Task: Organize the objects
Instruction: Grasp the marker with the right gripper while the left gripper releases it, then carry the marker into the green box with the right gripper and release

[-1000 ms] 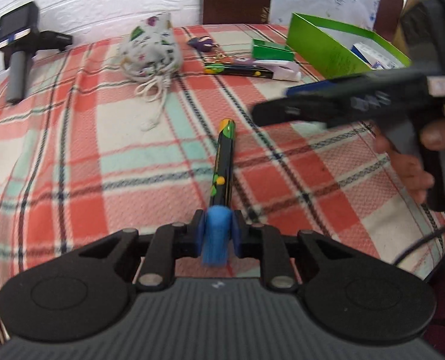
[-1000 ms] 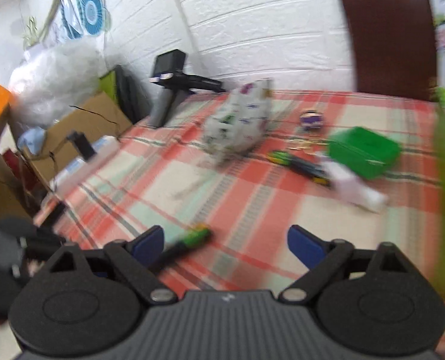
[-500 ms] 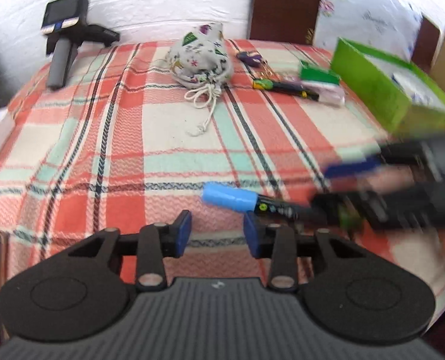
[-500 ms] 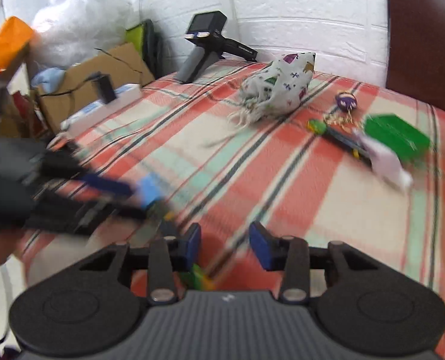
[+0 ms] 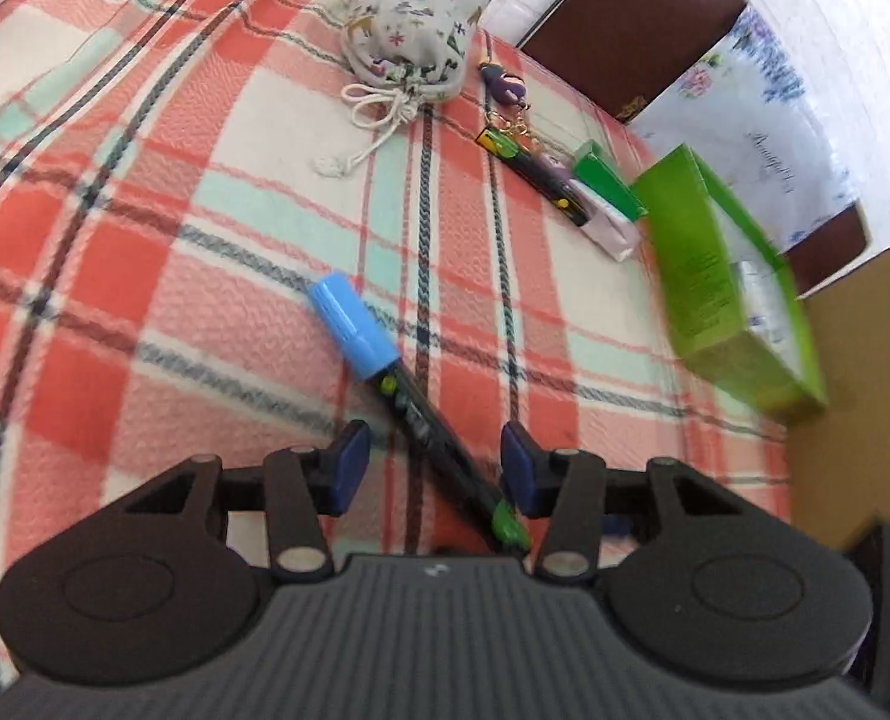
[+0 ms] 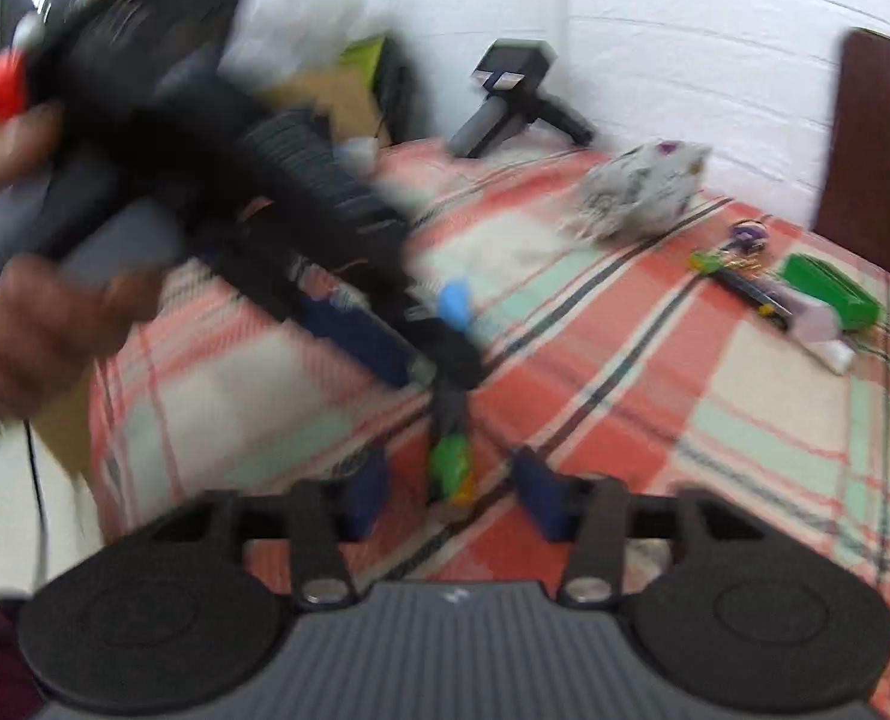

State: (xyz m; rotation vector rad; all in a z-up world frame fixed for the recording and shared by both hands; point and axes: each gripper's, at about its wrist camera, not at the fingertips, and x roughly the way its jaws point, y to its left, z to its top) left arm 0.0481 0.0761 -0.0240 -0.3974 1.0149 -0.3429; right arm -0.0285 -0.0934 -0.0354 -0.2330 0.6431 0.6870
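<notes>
A black marker with a blue cap (image 5: 384, 372) lies on the plaid cloth, its green end between the open fingers of my left gripper (image 5: 429, 468), not clamped. In the right wrist view the same marker (image 6: 451, 420) lies with its green end between the open fingers of my right gripper (image 6: 454, 489). The left gripper's body (image 6: 216, 180), blurred, crosses that view above the marker. A printed drawstring pouch (image 5: 414, 30), a purple keychain (image 5: 508, 84), a second marker (image 5: 535, 171), a white tube (image 5: 610, 231) and a small green box (image 5: 610, 186) lie farther back.
An open green box (image 5: 727, 294) stands at the table's right side. A dark chair back (image 5: 631, 18) stands behind the table. A grey handheld device (image 6: 511, 102) rests at the far left corner by the white wall. Cardboard boxes and bags sit beyond the table's left edge.
My left gripper opened from shut on the marker's blue cap; the marker now lies loose between its fingers. My right gripper has moved to the marker's green end, fingers wider than half a second ago.
</notes>
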